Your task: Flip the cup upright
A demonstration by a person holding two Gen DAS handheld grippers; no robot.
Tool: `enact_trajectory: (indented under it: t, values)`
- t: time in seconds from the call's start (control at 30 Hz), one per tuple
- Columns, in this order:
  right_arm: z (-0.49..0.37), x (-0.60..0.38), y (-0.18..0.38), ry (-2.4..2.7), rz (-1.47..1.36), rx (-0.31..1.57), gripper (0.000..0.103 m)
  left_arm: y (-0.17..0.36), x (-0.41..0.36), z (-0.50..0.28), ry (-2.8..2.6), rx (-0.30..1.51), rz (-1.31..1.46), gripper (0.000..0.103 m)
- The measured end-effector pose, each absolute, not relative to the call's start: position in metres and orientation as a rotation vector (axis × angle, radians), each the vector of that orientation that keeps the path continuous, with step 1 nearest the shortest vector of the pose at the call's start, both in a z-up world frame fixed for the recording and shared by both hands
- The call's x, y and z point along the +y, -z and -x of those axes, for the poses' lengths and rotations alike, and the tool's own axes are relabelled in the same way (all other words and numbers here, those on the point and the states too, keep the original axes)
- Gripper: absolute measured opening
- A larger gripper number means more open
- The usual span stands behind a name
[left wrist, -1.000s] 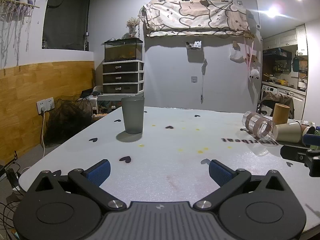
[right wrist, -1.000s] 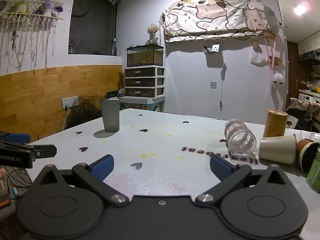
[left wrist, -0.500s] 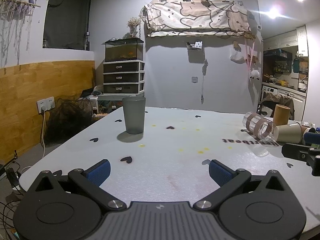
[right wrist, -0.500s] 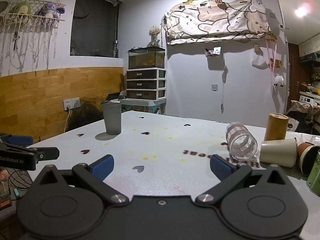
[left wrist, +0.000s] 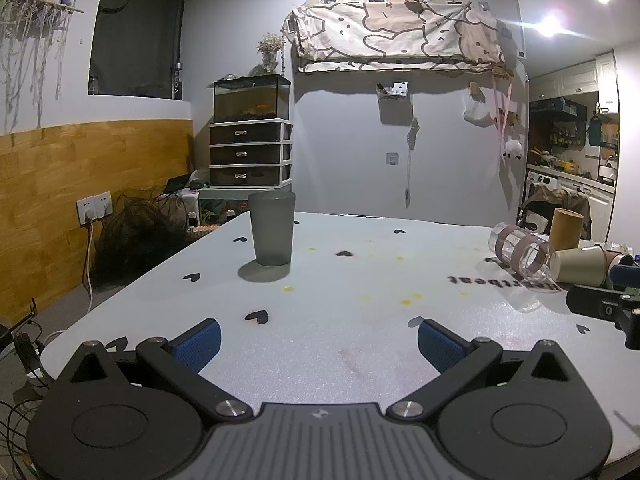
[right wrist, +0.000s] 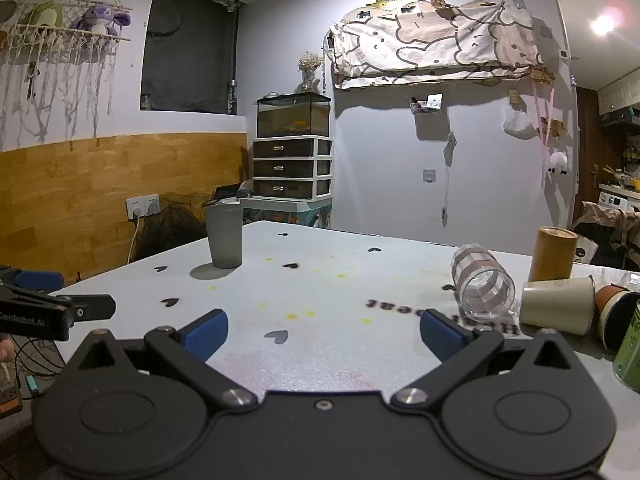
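Two grippers are held low over the near edge of the white table, and nothing is gripped by either. The left gripper is seen with its blue pads spread wide apart over bare tabletop; the right gripper is spread just as wide.

Ahead and to the right of the right gripper, a clear glass cup with brown bands is lying on its side, mouth turned toward the camera. It is touched on its right by a tipped beige paper cup. Behind these an upright tan cylinder is seen.

Well ahead of the left gripper, slightly to its left, a frosted grey tumbler stands upright.

Only in the right wrist view are a brown cup on its side and a green can shown clearly (both at the far right edge); in the left view the glass cup is partly reflected on the table.
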State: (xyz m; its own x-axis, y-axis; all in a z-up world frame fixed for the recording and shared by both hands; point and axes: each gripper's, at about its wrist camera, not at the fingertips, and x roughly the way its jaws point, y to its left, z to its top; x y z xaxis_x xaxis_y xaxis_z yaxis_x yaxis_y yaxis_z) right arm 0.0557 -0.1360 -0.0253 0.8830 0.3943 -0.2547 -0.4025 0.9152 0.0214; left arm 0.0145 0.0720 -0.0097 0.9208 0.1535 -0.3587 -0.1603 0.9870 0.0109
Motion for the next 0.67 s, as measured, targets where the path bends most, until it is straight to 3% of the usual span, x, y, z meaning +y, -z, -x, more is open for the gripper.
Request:
enact_trajectory:
  t: [0.67]
  values:
    - [-0.0554,-0.1365,0.0264,-0.409,0.032,0.264,0.103,0.0118,0.072,-0.0158,-0.162,0.371,0.018,0.103]
